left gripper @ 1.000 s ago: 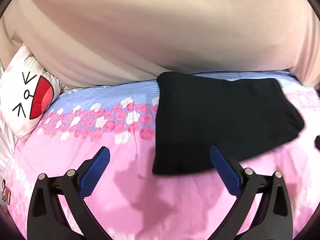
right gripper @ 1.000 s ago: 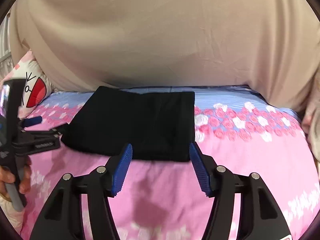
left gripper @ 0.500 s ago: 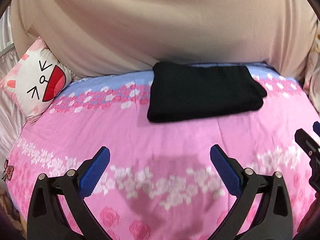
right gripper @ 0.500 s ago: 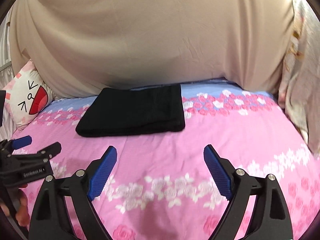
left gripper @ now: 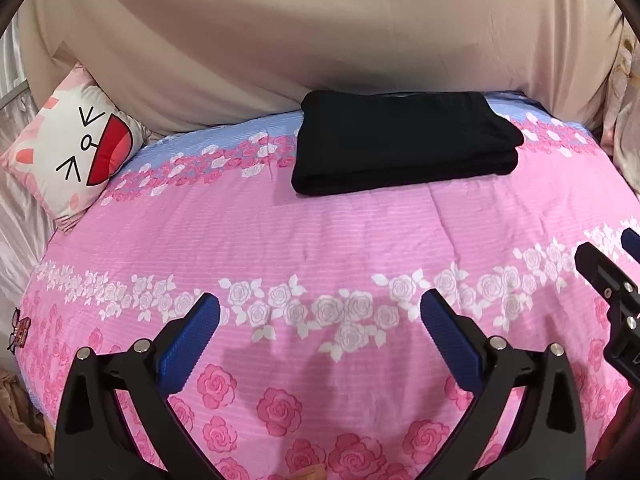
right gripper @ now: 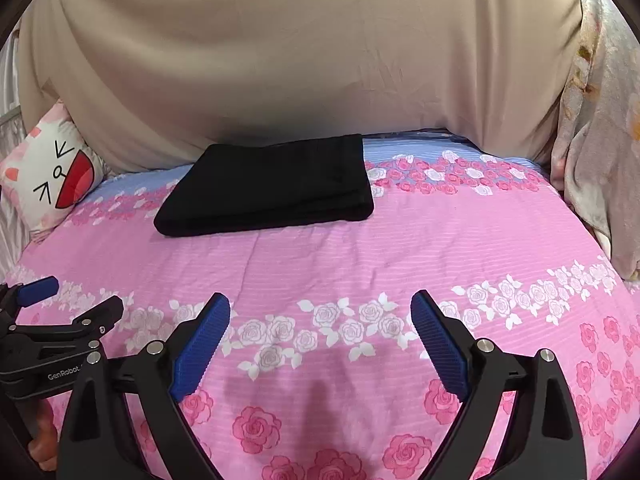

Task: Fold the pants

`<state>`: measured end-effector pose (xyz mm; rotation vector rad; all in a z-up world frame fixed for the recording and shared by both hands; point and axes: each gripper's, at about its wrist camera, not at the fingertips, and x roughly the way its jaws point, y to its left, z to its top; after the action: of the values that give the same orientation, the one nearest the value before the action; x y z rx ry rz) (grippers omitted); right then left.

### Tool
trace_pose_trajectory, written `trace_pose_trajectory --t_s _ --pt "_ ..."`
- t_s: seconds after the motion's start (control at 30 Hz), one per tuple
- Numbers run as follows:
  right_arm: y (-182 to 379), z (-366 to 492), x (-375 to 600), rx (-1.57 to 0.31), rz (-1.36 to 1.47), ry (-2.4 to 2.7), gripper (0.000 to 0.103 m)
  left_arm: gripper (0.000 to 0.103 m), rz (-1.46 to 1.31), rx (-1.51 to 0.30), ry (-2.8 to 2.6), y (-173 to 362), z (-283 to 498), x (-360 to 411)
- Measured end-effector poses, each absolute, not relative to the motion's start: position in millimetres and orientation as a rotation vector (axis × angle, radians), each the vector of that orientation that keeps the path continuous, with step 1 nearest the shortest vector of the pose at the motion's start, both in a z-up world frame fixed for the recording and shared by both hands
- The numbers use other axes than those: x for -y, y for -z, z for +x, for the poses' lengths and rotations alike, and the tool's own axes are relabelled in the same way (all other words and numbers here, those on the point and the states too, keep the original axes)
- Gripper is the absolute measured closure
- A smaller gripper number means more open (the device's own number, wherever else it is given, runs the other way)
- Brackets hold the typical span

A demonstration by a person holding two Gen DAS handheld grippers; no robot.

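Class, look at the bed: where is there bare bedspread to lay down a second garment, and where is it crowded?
Free: the wide pink band of bedspread between the folded black pants and the open tongs, left tongs and right tongs; also the strip right of the pants. Crowded: the far left corner by the cartoon pillow, and the back edge, where the pants meet the beige sheet.

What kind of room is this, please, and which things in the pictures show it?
Most likely a bedroom. A pink rose-print bedspread covers a bed, a cartoon-face pillow leans at its far left corner, and folded black pants lie near the beige drape behind the bed.
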<state>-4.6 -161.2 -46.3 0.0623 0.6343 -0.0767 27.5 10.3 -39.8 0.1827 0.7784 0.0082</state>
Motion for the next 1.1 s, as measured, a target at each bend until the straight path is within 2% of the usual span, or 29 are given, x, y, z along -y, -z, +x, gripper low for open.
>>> trace_pose_trajectory --t_s 1.1 --pt "36.8 -14.5 134.4 -0.616 -0.003 0.109 0.012 0.005 0.123 -0.709 0.027 24.9 13.3 -18.4"
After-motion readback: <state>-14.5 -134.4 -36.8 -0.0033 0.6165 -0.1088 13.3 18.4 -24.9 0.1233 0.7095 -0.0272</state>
